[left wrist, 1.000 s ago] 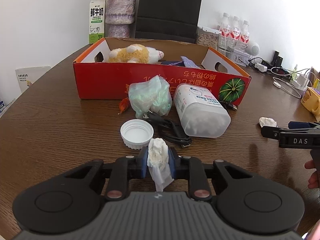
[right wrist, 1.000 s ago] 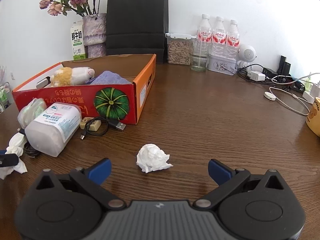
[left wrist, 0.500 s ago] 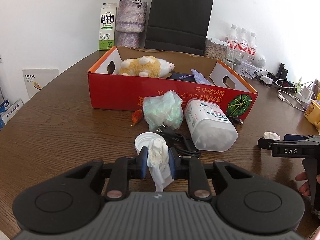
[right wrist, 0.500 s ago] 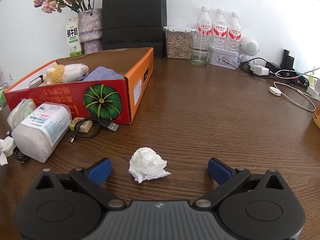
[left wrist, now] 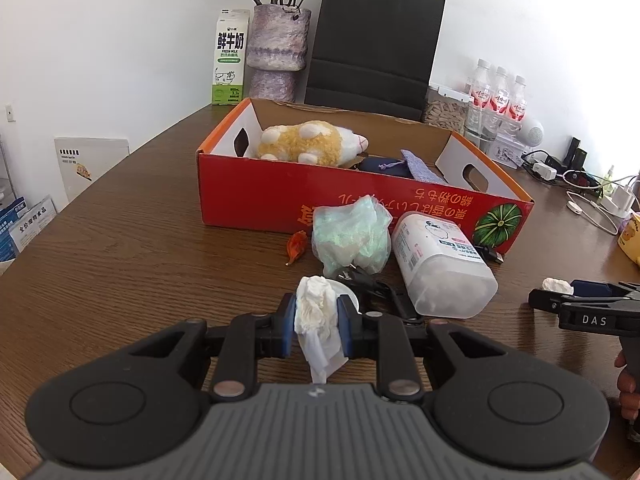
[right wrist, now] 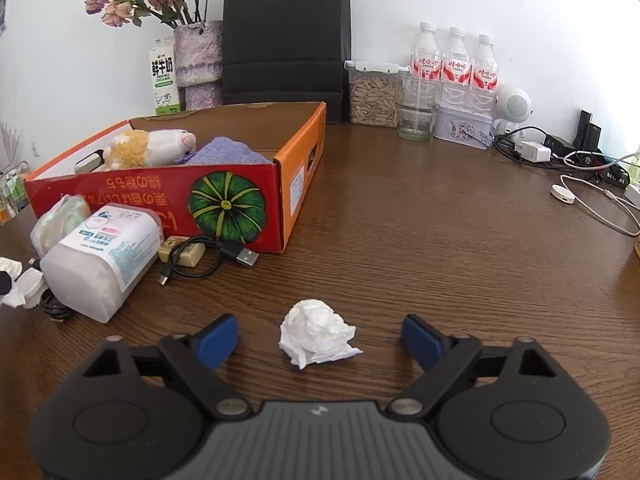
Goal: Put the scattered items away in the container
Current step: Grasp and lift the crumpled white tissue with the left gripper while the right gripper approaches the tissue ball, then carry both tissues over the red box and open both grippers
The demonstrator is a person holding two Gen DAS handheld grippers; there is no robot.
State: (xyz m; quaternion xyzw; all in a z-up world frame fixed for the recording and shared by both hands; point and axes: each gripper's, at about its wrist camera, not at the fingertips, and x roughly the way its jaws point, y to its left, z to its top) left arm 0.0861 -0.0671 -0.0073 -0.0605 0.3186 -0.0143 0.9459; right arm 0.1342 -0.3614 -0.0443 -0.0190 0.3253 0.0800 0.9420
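Tissue, crumpled, sits in both sets of jaws' business here. The left gripper (left wrist: 317, 325) has its jaws pinched nearly together on a wad of white tissue (left wrist: 316, 312), which bulges above the blue pads and trails a loose tail below them; it is held above the tabletop (left wrist: 120, 264), short of the red cardboard box (left wrist: 304, 196). The right gripper (right wrist: 320, 338) has its jaws closing at this moment, with a second tissue ball (right wrist: 316, 332) lying on the tabletop between them, the pads not yet touching it on either side.

Both wads look nearly weightless, soft and springy, so they should crush under light pressure rather than resist; nothing to break, little chance of slipping against the pads. The ball is best taken across its fullest middle, low enough that the pads meet the bulk and not just a loose flap, which could tear or let it pull free.

Outward from the jaws, the remaining clutter lies against the box's near wall: a white cap (left wrist: 348, 294) just behind the held wad, a black cable (left wrist: 376, 288), a translucent plastic jar (left wrist: 440, 264) lying on its side, a crinkled greenish bag (left wrist: 350, 236), a small orange scrap (left wrist: 297, 245). The jar looks rigid and smooth, likely wanting a wide grip across its body. Inside the box already are a plush toy (left wrist: 308, 142) and a purple cloth (left wrist: 422, 168).
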